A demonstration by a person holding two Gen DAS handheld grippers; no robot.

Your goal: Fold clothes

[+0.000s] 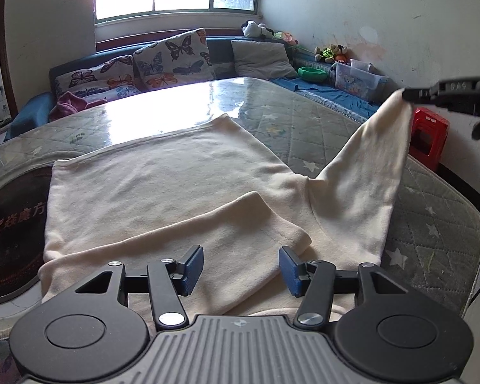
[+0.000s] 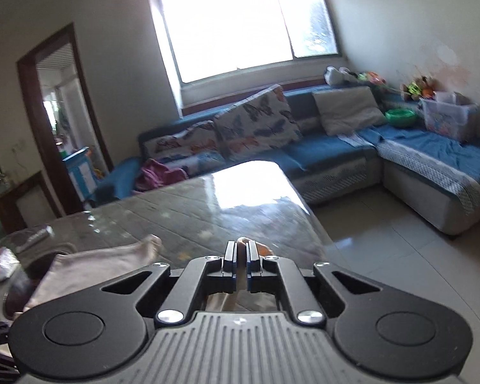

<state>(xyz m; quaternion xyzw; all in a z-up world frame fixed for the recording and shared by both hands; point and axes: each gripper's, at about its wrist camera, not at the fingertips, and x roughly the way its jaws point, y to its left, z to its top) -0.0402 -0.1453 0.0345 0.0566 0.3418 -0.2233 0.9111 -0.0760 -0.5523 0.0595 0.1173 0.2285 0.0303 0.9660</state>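
A cream cotton long-sleeved top lies across the glass-topped quilted table, the right gripper pinching its raised sleeve over the right edge, the left gripper gaping above the folded sleeve.

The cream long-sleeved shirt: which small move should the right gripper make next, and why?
Probably the right gripper should carry the raised sleeve inward across the cream long-sleeved shirt. Its jaws pinch the cuff above the table, the other sleeve already lies folded, and the left gripper is open.

White "M" logo with Chinese characters on dark round mat
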